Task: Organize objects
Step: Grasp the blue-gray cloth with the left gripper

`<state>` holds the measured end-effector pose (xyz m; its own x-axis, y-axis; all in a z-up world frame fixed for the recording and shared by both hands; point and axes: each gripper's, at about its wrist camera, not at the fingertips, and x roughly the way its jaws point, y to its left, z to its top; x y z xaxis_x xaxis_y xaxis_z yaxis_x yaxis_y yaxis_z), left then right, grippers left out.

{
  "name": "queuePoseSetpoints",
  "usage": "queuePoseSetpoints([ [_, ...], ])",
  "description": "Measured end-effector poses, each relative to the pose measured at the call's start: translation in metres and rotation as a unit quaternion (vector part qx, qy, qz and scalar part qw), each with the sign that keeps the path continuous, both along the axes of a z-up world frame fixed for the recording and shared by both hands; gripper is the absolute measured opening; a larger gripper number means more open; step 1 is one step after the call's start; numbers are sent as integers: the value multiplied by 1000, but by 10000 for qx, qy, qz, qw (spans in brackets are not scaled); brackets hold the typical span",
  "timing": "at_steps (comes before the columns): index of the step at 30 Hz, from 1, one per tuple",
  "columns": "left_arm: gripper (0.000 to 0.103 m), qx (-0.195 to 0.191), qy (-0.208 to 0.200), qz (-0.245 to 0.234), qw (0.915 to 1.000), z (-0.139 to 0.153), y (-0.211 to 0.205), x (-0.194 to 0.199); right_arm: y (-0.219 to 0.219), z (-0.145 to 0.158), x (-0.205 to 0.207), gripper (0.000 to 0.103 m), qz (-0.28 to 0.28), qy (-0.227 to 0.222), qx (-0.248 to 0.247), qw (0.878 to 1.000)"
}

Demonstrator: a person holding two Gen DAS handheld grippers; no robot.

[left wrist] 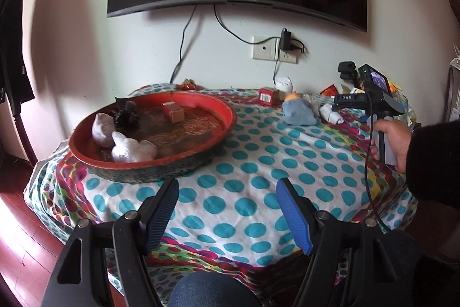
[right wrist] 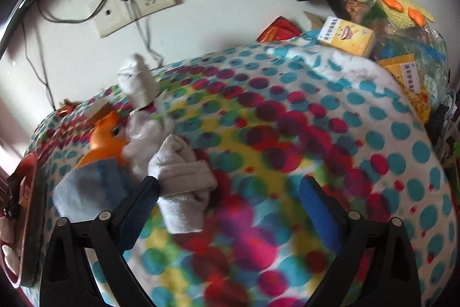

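A round red tray [left wrist: 227,111] sits on the left of the dotted tablecloth [left wrist: 244,163]. It holds two rolled white socks [left wrist: 102,130] [left wrist: 132,150], a dark bundle [left wrist: 126,112] and a small brown box [left wrist: 173,112]. My left gripper [left wrist: 227,183] is open and empty, hovering over the cloth just in front of the tray. My right gripper [right wrist: 230,183] is open over the cloth; a rolled white sock [right wrist: 184,177] lies against its left finger, not pinched. A blue and orange plush toy [right wrist: 95,163] lies left of that sock.
More white socks [right wrist: 138,82] [right wrist: 146,131] lie behind the plush toy. A red box [left wrist: 268,96] stands at the back by the wall. Yellow boxes [right wrist: 345,36] and a plastic bag with a yellow toy [right wrist: 396,5] crowd the far right. A hand [left wrist: 394,134] holds the right tool.
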<state>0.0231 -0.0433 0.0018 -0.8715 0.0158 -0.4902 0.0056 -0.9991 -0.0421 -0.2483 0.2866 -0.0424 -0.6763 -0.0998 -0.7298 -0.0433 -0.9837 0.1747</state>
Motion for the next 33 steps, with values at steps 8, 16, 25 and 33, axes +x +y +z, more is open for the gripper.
queuePoseSetpoints([
  [8, 72, 44, -351, -592, 9976, 10, 50, -68, 29, -8, 2, 103, -5, 11, -986, 9951],
  [16, 72, 21, -603, -809, 9949, 13, 108, -176, 35, -9, 4, 103, 50, 121, -1294, 9915],
  [25, 72, -136, -1179, -781, 9899, -6, 133, -273, 38, -9, 4, 103, 32, 176, -1444, 9894],
  [33, 49, -11, -1529, -948, 9837, -24, 141, -307, 39, -9, 4, 103, 14, 178, -1426, 9896],
])
